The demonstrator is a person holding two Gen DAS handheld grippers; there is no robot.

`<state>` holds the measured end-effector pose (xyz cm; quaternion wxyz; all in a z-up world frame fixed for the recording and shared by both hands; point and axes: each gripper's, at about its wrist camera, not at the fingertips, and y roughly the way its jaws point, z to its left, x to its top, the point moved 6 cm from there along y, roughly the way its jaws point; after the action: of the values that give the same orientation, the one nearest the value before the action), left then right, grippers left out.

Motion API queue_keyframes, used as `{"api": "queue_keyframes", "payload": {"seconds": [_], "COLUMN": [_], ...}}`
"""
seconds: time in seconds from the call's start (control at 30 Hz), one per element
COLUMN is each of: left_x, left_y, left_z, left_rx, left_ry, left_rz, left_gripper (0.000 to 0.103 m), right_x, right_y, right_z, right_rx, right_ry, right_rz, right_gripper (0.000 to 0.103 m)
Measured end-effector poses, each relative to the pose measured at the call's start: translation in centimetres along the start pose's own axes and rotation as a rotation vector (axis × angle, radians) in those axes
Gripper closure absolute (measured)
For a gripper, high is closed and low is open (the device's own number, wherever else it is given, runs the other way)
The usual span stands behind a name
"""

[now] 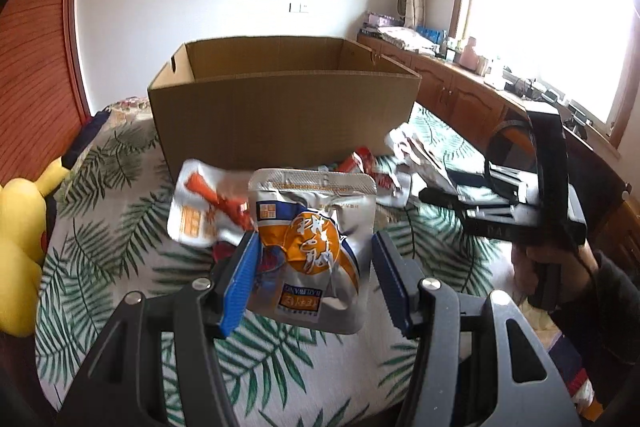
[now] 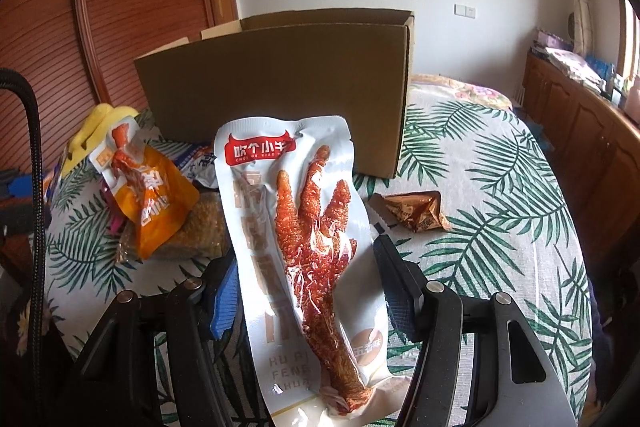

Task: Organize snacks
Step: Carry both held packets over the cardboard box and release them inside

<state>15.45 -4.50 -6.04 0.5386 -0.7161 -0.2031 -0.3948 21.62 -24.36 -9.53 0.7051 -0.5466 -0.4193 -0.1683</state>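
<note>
My left gripper (image 1: 314,277) is shut on a silver snack pouch with an orange disc (image 1: 314,247) and holds it above the bed, in front of an open cardboard box (image 1: 284,115). My right gripper (image 2: 306,285) is shut on a long white chicken-foot packet (image 2: 300,247), which stands upright before the same box (image 2: 280,83). More packets lie by the box: a silver-and-orange one (image 1: 200,211), an orange one (image 2: 148,199) and a brown foil one (image 2: 416,213). The right gripper also shows in the left wrist view (image 1: 500,203), with its packet (image 1: 404,163) blurred.
The bed has a white cover with green palm leaves (image 1: 120,259). A yellow plush toy (image 1: 20,247) lies at its left edge. A wooden wardrobe (image 2: 120,7) stands behind. A low wooden cabinet (image 1: 460,91) with clutter runs under the window on the right.
</note>
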Motion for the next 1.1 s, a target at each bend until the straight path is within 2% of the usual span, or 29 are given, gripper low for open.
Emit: {"api": "queue_keyframes", "payload": {"seconds": [0.4,0.7,0.87,1.1], "left_x": [4.1,7.3,9.4,12.7], "left_y": [1.8,3.1,3.6,5.1], "left_z": [2.5,3.8,4.5,5.9], "left_rx": [0.018,0.015,0.007,0.024], "left_ry": [0.016,0.042,0.045,0.065], "left_rz": [-0.038,-0.054,-0.072,-0.093], "left_gripper": [0.047,0.047,0.047,0.047], "right_x": [0.0,0.7,3.3,9.8], "right_y": [-0.9,-0.9,-1.8,-2.8], "right_z": [0.1,1.2,1.4,1.5], "right_rx": [0.018,-0.015,-0.014,-0.014], "right_ry": [-0.001,-0.073,-0.091,-0.139], "right_rz": [-0.04,-0.035,-0.07,-0.145], "right_gripper": [0.04,0.04,0.04,0.04]}}
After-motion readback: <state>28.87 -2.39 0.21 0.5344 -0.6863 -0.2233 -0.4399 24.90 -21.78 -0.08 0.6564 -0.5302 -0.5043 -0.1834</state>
